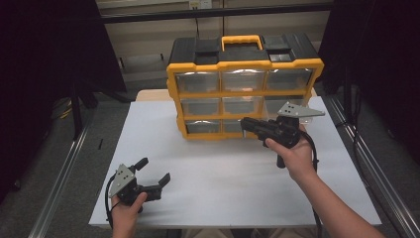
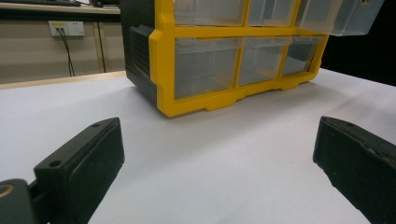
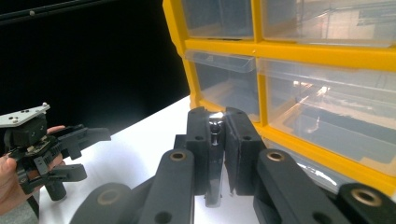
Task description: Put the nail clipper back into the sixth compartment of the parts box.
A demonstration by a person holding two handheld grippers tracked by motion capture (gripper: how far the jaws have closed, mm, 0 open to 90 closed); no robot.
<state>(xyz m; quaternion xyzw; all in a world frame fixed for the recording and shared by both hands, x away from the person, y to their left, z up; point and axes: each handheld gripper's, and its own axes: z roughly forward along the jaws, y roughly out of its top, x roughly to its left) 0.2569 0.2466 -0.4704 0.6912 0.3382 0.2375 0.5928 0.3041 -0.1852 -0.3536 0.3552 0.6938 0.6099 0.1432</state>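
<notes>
Screw (image 3: 214, 128), partly hidden, clamped in right gripper (image 3: 215, 116); left gripper (image 1: 154, 173) spread, empty.

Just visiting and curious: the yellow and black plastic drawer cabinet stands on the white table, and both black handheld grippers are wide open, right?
Not quite: the right gripper is shut, as the right gripper view shows. The left gripper is open, and the yellow and black plastic drawer cabinet does stand on the white table.
</notes>
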